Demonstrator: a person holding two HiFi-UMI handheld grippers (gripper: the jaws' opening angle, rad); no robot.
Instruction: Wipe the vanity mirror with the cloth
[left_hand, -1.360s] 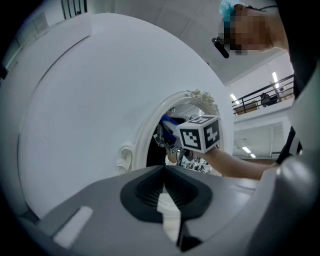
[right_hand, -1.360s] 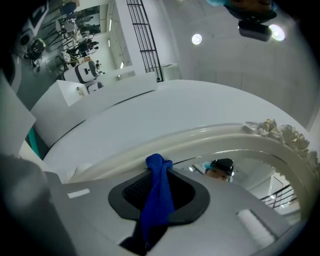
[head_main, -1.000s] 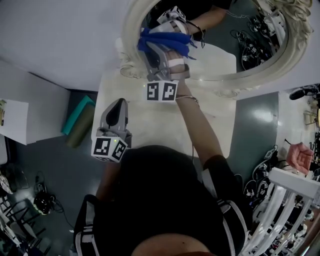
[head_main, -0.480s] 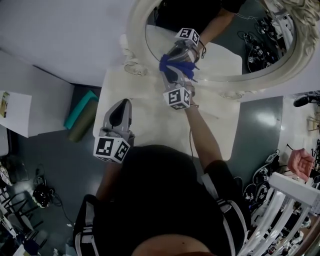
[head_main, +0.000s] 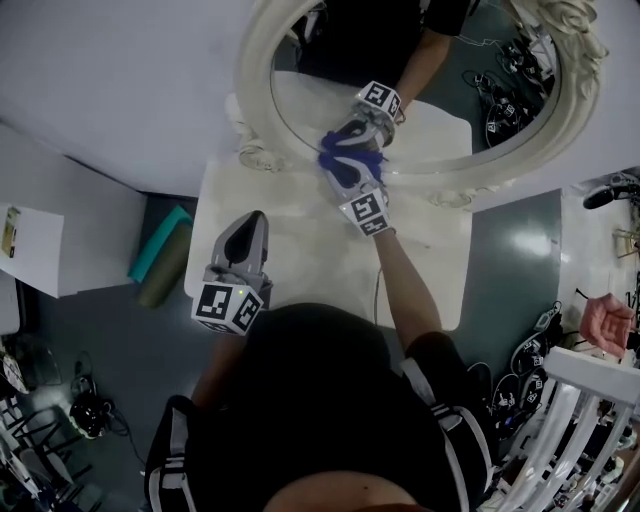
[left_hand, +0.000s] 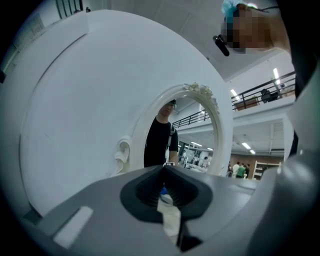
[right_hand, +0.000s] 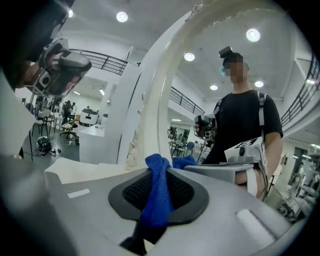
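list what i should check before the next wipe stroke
1. Cloth pinched by the fingers of the right gripper: ok.
2. Cloth touching the mirror: ok, it meets its own reflection low on the glass.
3. Cloth spread flat: not ok, it is bunched.
4. Left gripper out of the way: ok, shut, empty, over the table.
5. Which glass is unwiped: cannot tell, no smears show.

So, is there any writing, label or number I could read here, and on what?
No readable text.
Cubes on the left gripper and right gripper: black-and-white square patterns, no letters.
Label on the white sheet at far left: too small to read.
Blue cloth: no print.
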